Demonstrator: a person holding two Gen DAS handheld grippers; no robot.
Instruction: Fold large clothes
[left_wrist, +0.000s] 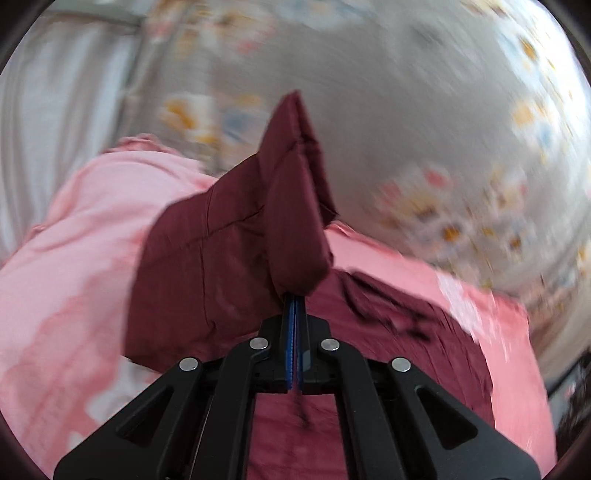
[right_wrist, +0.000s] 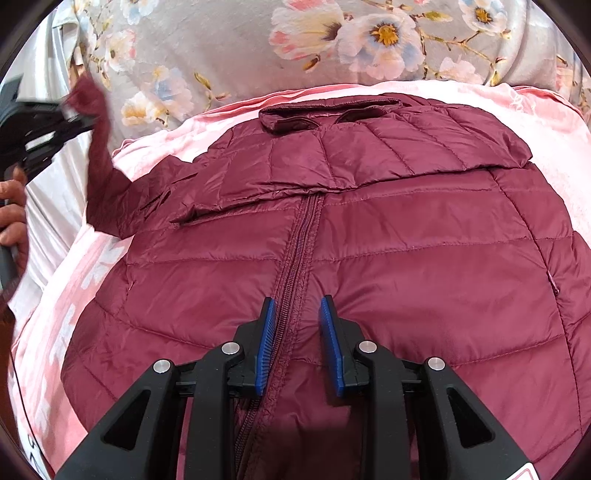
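Here the maroon puffer jacket (right_wrist: 369, 236) lies zipper-up on pink bedding (right_wrist: 85, 280). Left gripper (left_wrist: 295, 295) is clamped on its raised sleeve (left_wrist: 291, 192). Right gripper (right_wrist: 297, 306), jaws apart, straddles the zipper (right_wrist: 299, 251).

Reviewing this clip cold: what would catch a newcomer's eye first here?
A maroon quilted jacket fills the right wrist view, spread front-up on a pink sheet, zip running down the middle. The right gripper rests low on it, fingers astride the zip. At far left the left gripper, shut on the jacket's sleeve, holds it up, with a floral cover behind.
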